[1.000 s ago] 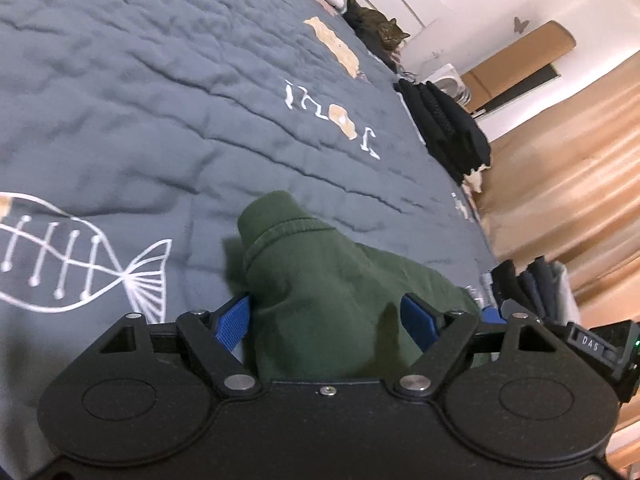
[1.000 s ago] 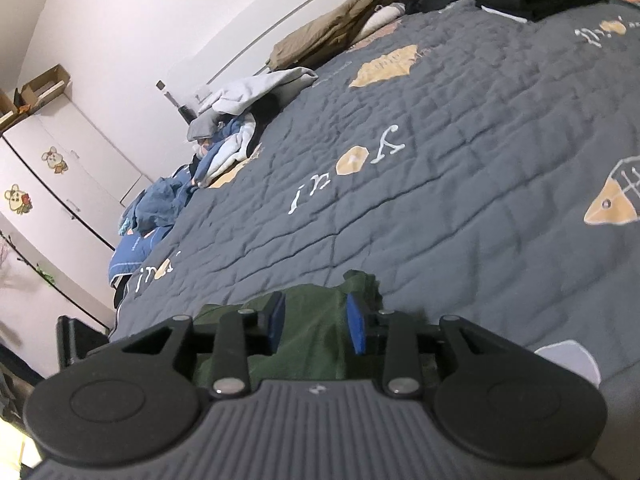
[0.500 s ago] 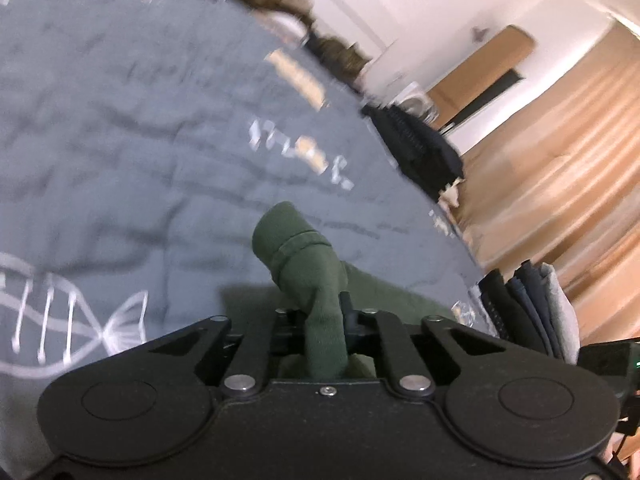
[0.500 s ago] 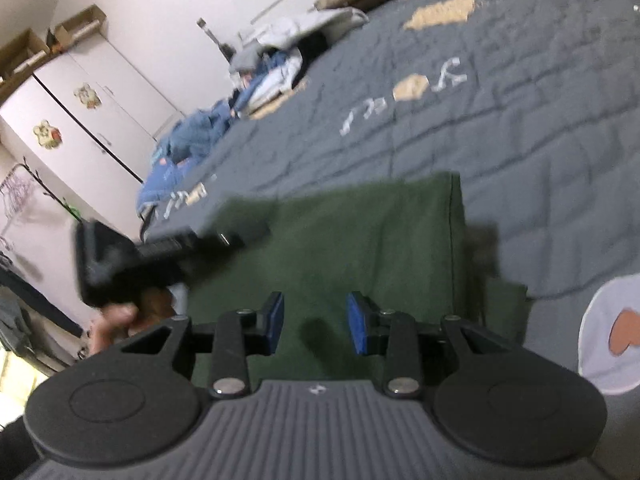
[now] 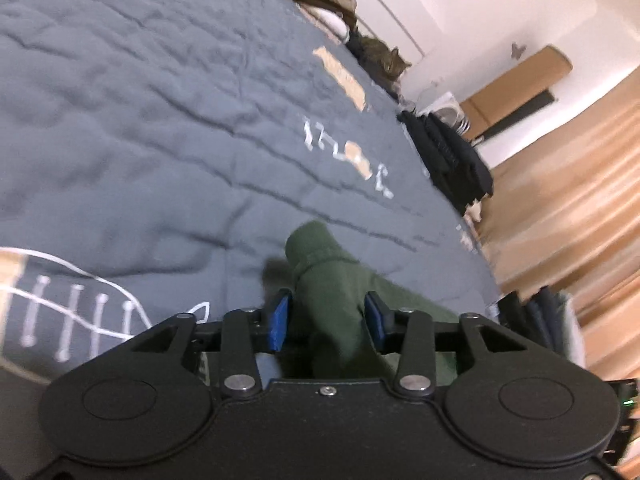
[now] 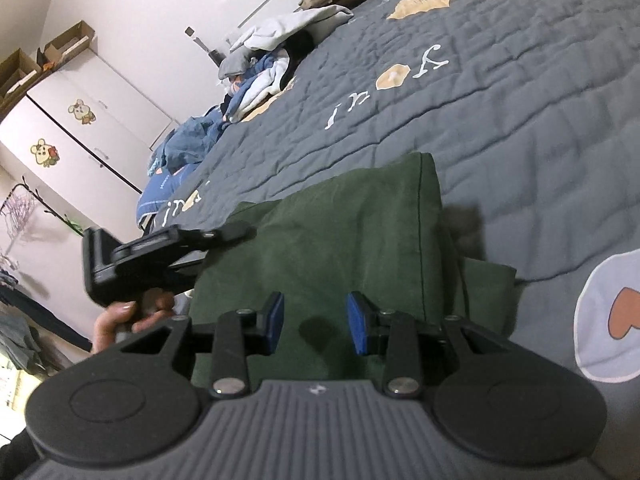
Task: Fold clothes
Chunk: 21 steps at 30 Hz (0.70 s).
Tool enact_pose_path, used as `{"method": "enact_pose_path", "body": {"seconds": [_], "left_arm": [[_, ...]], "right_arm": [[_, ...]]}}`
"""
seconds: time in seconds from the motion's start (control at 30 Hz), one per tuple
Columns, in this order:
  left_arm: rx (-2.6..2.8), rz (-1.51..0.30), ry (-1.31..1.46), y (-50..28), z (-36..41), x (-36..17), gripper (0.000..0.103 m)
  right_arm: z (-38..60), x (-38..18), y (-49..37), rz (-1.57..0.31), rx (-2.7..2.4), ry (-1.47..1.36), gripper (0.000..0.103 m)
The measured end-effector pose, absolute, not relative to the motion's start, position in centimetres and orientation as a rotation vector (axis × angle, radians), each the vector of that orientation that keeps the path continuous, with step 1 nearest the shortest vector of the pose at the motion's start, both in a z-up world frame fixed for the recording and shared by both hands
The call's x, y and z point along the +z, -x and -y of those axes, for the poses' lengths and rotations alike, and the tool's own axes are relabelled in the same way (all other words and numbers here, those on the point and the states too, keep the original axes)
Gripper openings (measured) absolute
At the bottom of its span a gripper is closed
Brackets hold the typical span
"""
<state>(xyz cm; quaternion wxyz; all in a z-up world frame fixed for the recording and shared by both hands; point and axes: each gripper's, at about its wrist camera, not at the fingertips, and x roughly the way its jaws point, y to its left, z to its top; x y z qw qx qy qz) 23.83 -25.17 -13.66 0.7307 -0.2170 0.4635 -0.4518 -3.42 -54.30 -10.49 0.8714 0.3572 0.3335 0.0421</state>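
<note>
A dark green garment (image 6: 340, 232) lies folded on the grey quilted bedspread (image 6: 520, 100). Its cuffed sleeve end (image 5: 316, 248) sticks out ahead of my left gripper (image 5: 328, 320). That gripper is open, with green cloth lying loosely between its blue pads (image 5: 280, 320). My right gripper (image 6: 316, 322) hovers open just over the green cloth, its pads apart and holding nothing. In the right wrist view the left gripper (image 6: 160, 256) shows at the garment's left edge, held by a person's hand (image 6: 120, 316).
A stack of black clothes (image 5: 452, 160) sits near the far bed edge, with a cat (image 5: 384, 60) beyond it. Folded dark clothes (image 5: 536, 320) stand at the right edge by the curtain. A heap of blue and white clothes (image 6: 256, 76) lies near the white wardrobe (image 6: 80, 128).
Half a second ago my left gripper was shut on the green sleeve; its jaws have now parted. My right gripper has moved up over the folded green cloth, staying open.
</note>
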Motion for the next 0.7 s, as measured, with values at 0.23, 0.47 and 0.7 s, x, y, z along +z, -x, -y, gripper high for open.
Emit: {"method": "enact_pose_path", "body": {"seconds": [0.23,0.47,0.7], "left_arm": [[-0.977,-1.069,0.478,-20.9,22.3,-13.3,0.053],[-0.976,-1.041,0.443,-16.2,21.5,-11.6,0.067],[-0.976,-1.027,0.449,-11.8,19.6,-10.7,0.067]], "right_arm": [[54.0,-8.6,4.6,-0.644,0.097,-0.768,0.034],[52.3,-6.7,7.1,-0.607,0.112,-0.755,0.035],[50.6,-7.4,9.9,-0.621,0.107,-0.808,0.036]]}}
